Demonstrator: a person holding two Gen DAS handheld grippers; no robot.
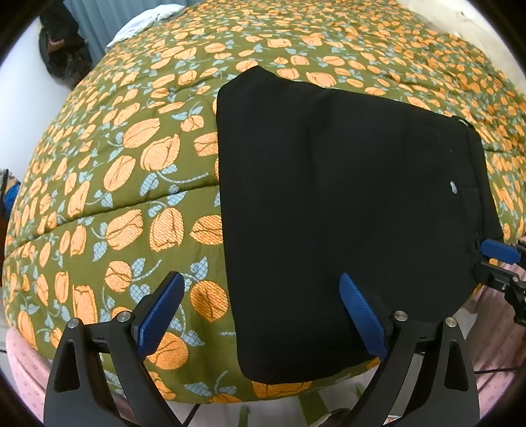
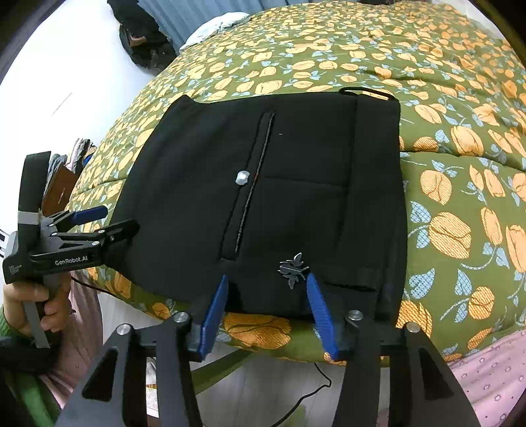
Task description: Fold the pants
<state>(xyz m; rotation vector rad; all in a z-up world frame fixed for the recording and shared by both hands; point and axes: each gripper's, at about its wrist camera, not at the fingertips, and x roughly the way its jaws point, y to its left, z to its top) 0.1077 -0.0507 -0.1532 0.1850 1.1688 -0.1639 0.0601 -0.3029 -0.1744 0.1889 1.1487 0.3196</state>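
Black pants (image 1: 328, 197) lie folded into a flat rectangle near the front edge of the bed. The right wrist view shows the pants (image 2: 263, 180) with a silver button (image 2: 242, 178), a zipper line and a metal leaf ornament (image 2: 292, 269). My left gripper (image 1: 261, 282) stands wide open over the pants' left edge, one finger above the quilt and one above the cloth; it also appears at that edge as the left gripper (image 2: 118, 220). My right gripper (image 2: 268, 279) is open astride the near hem, which lies flat between its pads. The right gripper (image 1: 490, 262) shows at the far right.
An olive quilt with orange flowers (image 1: 131, 164) covers the bed (image 2: 460, 131). A white pillow (image 2: 217, 26) lies at the far end and a dark bag (image 2: 144, 39) sits by the wall. A hand (image 2: 39, 302) holds the left gripper. A pink sheet (image 2: 493, 371) hangs below the quilt.
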